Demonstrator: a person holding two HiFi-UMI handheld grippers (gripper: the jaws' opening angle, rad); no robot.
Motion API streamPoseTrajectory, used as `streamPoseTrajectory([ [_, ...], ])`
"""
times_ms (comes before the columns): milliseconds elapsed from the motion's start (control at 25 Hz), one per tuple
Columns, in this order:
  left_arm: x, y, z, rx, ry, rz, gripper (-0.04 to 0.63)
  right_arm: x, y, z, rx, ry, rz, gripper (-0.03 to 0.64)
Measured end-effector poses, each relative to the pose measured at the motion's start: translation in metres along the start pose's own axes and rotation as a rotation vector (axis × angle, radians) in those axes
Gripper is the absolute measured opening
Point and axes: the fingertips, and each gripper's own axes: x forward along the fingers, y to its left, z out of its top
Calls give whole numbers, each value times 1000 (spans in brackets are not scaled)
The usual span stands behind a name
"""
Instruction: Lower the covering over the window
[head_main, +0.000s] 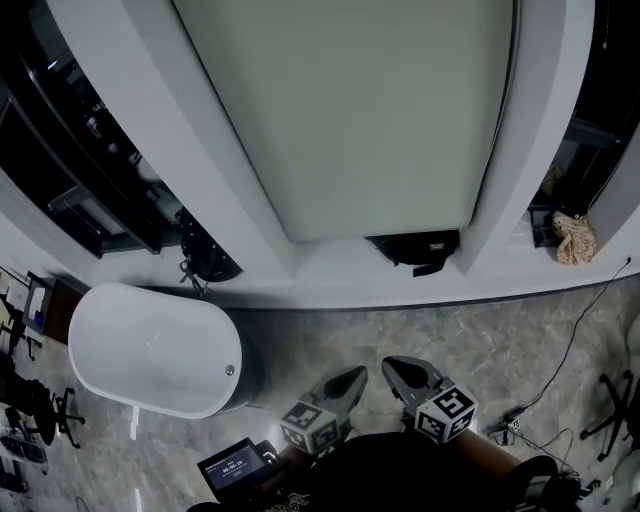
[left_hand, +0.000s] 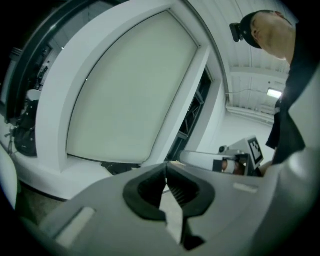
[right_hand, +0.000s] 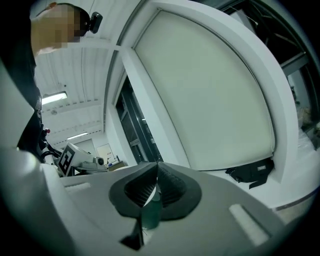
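Note:
A pale roller blind (head_main: 350, 110) hangs down over the window inside a white frame (head_main: 230, 180), and its lower edge sits just above the sill. The same blind fills the left gripper view (left_hand: 130, 95) and the right gripper view (right_hand: 210, 95). My left gripper (head_main: 352, 378) and right gripper (head_main: 398, 368) are side by side low in the head view, above the floor and well short of the sill. Both point toward the window. Each one's jaws are shut with nothing between them, as seen at the left gripper (left_hand: 166, 167) and the right gripper (right_hand: 158, 165).
A black box (head_main: 418, 250) lies on the sill below the blind. A white bathtub (head_main: 150, 350) stands at the left with a dark tap (head_main: 195, 258) behind it. A beige bundle (head_main: 573, 238) rests on the right ledge. A cable (head_main: 575, 330) runs across the marble floor.

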Motion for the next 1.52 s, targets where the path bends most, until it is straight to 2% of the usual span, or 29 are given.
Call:
streamPoseTrajectory([
  [320,-43,-3,-12,-15,19,-138,5,-5,53,-23,-22,-13,-111,8],
  [520,-49,-17,-23,-19,51,-210,5,-19,62,-33,-13,-16,-171,8],
  [640,-54,-20,-24,-1,50,-209,5,-23,63,-34,-11,-32,-183,8],
  [840,-50,-33,-30,8,53,-196,5,-34,70,-30,-34,-41,-137,8],
  [1120,-18,-73,-19,57,45,-230,5,-79,50,-10,-47,-104,-162,8],
  [1280,0,-94,-13,81,25,-224,5,-108,29,-2,-35,-134,-181,8],
  [1520,19,-122,-11,80,17,-208,5,-137,20,4,-33,-135,-158,8],
])
